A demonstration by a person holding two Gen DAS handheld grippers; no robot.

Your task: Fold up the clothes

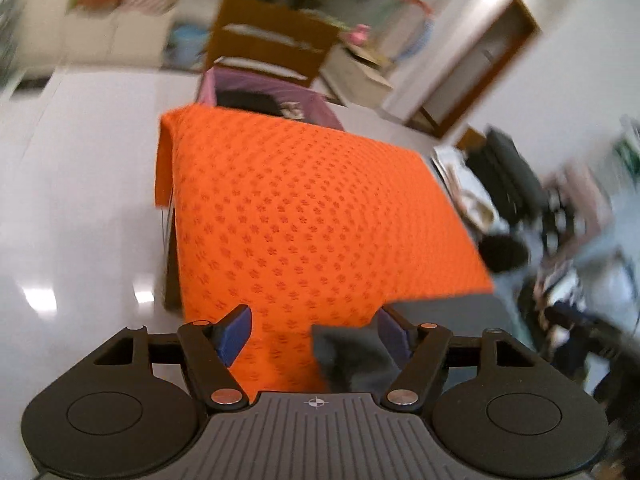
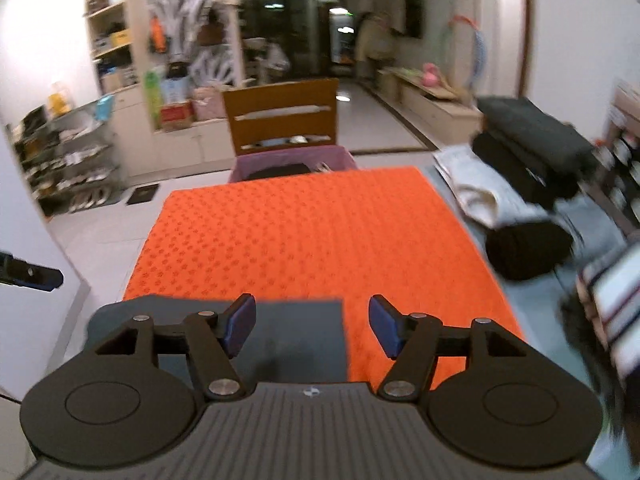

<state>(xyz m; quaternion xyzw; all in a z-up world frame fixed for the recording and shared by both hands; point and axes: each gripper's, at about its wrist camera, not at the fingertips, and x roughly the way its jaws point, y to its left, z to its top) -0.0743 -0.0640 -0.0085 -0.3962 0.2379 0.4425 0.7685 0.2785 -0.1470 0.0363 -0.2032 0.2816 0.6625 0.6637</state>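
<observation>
A dark grey garment lies flat at the near edge of the table, on the orange patterned cloth. In the right wrist view my right gripper hovers over it, blue pads wide apart with nothing pressed between them. In the left wrist view, which is tilted and blurred, the grey garment reaches in from the right. One of its corners sits low between the jaws of my left gripper, near the right finger. That gripper is open, and the orange cloth shows between its pads.
A purple basket with dark clothes stands at the table's far end, with a wooden chair behind it. Stacked black and pale clothes crowd the right side. White floor lies to the left of the table.
</observation>
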